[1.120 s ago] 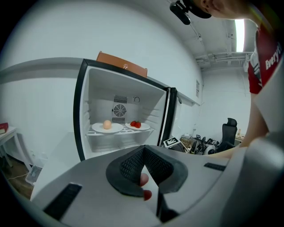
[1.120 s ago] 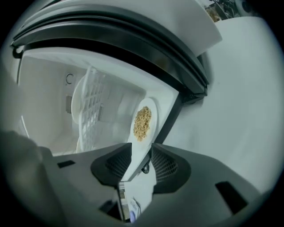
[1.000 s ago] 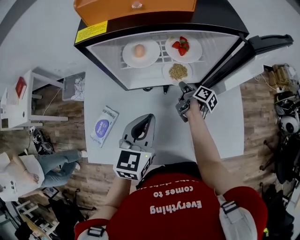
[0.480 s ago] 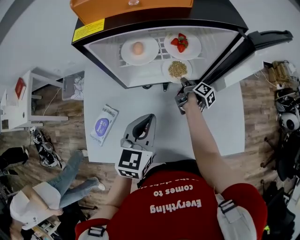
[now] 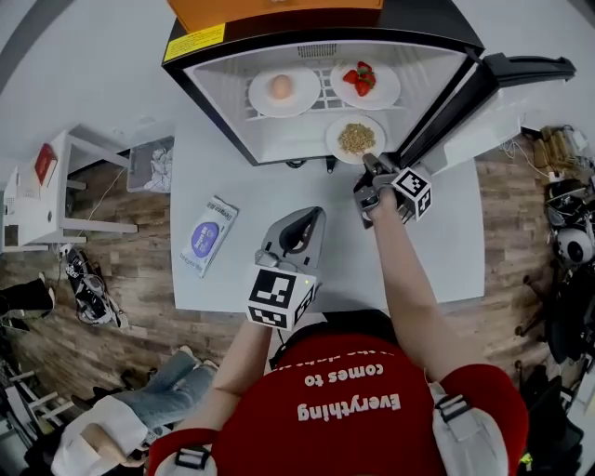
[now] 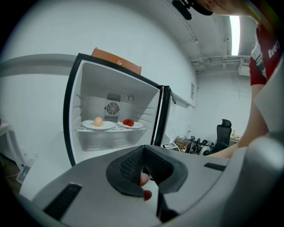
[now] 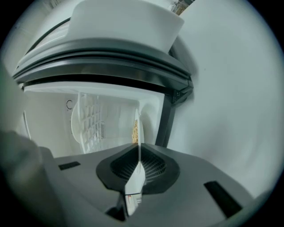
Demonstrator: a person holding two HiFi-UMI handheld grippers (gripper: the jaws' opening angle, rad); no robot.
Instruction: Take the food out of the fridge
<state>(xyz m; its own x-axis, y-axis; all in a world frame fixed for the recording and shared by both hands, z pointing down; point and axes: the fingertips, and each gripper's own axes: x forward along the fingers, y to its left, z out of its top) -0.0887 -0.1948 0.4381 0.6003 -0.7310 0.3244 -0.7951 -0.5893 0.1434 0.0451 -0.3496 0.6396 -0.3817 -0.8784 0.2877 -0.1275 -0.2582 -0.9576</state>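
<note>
Right gripper [image 5: 370, 169]: jaws have just been closing, now clamped on the rim of the grain plate [image 5: 355, 138] (front edge of the fridge [image 5: 428, 23] shelf).
Left gripper [image 5: 297, 226]: jaws together, empty, over the white table [image 5: 446, 251].
Further back: 2 plates, egg [image 5: 282, 86] and strawberries [image 5: 361, 77].

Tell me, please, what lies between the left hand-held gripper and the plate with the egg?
Head view: only bare table lies between the left hand-held gripper and the fridge, then the fridge's bare white interior up to the egg plate.
</note>
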